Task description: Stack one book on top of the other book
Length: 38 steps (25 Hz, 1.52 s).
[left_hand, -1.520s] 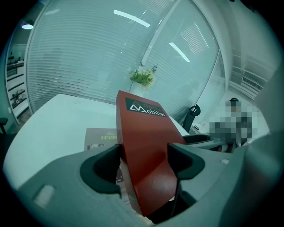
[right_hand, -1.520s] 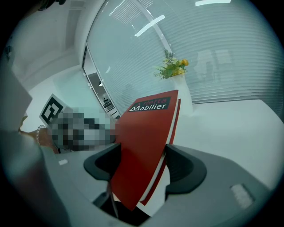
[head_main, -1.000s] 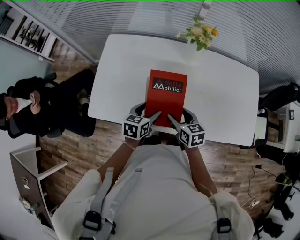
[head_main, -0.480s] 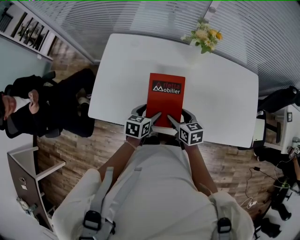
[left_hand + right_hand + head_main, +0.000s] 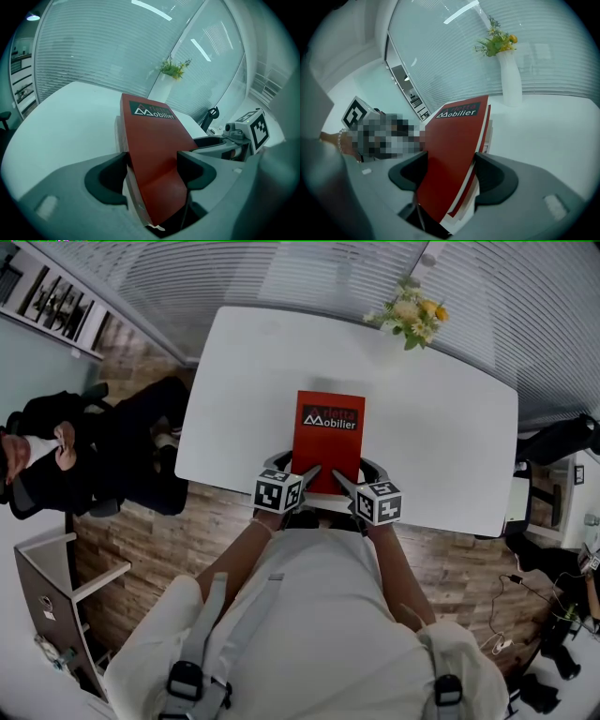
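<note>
A red book (image 5: 328, 432) with "Mobilier" on its cover lies lengthwise over the near middle of the white table (image 5: 441, 427). My left gripper (image 5: 307, 472) clamps its near left corner and my right gripper (image 5: 339, 476) its near right corner. In the left gripper view the jaws (image 5: 152, 171) close on the red cover (image 5: 154, 136) and on the white pages under it. The right gripper view shows the jaws (image 5: 450, 171) the same way on the book (image 5: 457, 131). Below the top cover runs a second red layer (image 5: 467, 194); I cannot tell whether it is a separate book.
A white vase of yellow and green flowers (image 5: 405, 310) stands at the table's far edge. A person in dark clothes (image 5: 84, 446) sits to the left of the table. Window blinds run behind, and wooden floor surrounds the table.
Both grippers have sunk a little with the red book toward the table. The grip on both corners is unchanged.
</note>
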Each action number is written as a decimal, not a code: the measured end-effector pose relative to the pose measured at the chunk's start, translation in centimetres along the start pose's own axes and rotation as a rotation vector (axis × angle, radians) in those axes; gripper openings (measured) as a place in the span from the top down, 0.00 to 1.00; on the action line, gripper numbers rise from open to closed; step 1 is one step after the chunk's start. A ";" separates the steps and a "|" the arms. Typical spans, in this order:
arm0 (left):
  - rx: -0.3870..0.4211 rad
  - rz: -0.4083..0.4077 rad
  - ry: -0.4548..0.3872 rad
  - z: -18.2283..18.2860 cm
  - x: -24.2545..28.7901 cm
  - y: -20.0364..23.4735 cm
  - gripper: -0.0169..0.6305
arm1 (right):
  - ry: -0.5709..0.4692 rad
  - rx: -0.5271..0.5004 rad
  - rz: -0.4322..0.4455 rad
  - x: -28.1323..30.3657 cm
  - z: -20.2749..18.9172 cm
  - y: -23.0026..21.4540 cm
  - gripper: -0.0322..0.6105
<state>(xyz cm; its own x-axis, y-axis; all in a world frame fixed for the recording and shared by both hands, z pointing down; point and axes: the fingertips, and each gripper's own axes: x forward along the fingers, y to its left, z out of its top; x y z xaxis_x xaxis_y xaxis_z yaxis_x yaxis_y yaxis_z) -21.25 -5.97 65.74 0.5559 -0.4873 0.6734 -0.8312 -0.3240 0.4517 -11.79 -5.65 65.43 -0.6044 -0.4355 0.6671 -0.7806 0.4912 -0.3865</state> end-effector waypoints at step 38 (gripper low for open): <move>-0.069 -0.014 0.054 -1.7 2.5 2.1 0.45 | 0.071 0.069 0.025 2.5 -1.9 -1.5 0.46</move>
<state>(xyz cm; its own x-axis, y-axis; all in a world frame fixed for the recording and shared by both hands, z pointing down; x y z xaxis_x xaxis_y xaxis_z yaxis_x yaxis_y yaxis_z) -21.58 -6.47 69.31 0.5685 -0.4378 0.6965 -0.8222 -0.2732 0.4994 -11.86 -6.04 68.90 -0.6128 -0.3681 0.6993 -0.7761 0.4469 -0.4448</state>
